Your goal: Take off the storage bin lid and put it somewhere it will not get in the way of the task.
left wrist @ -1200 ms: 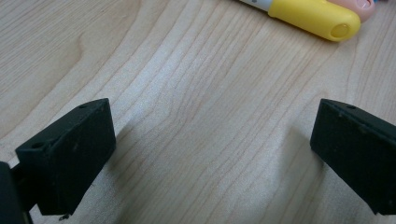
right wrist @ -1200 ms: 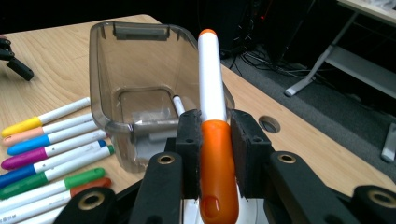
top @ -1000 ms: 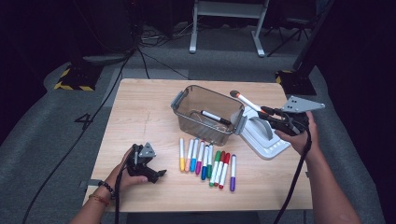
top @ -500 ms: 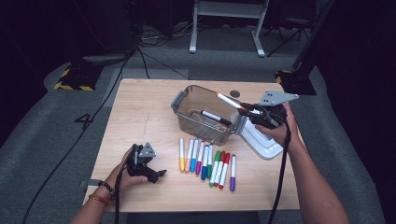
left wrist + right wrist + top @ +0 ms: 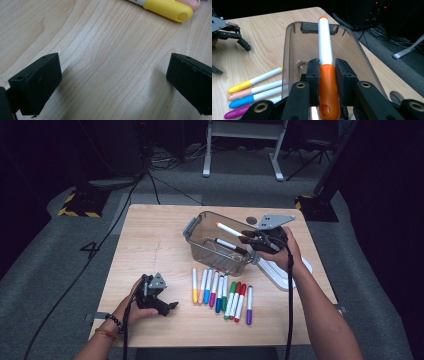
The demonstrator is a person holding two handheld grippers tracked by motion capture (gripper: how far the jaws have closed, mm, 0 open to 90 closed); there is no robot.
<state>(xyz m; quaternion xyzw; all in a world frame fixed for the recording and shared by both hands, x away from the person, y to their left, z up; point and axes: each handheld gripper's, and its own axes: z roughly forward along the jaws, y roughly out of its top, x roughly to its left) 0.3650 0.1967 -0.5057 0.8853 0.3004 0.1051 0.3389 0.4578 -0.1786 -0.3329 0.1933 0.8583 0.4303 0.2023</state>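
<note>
The right gripper [image 5: 248, 239] has its black fingers [image 5: 313, 75] clamped on the orange cap end of a white-barrelled orange marker [image 5: 326, 72], and the marker juts out over the open top of the clear grey plastic bin [image 5: 200, 226] in the middle of the light wooden desk [image 5: 150, 240]. From the right gripper view the marker's small orange tip points toward the bin's far wall, above the inside. One white marker with a black cap [image 5: 229, 246] lies on the bin's floor. Just beside the bin, under the right hand, rests its white lid [image 5: 300, 270].

In front of the bin a row of loose markers [image 5: 220, 292] lies side by side on the desk, from the yellow-capped marker [image 5: 194, 287] at the left to a purple-capped one [image 5: 249, 300] at the right.

The left gripper [image 5: 165, 307] sits low on the desk near the front left, well apart from the bin. Its fingers [image 5: 37, 80] stand wide with nothing but bare wood between them, the yellow cap just ahead.
</note>
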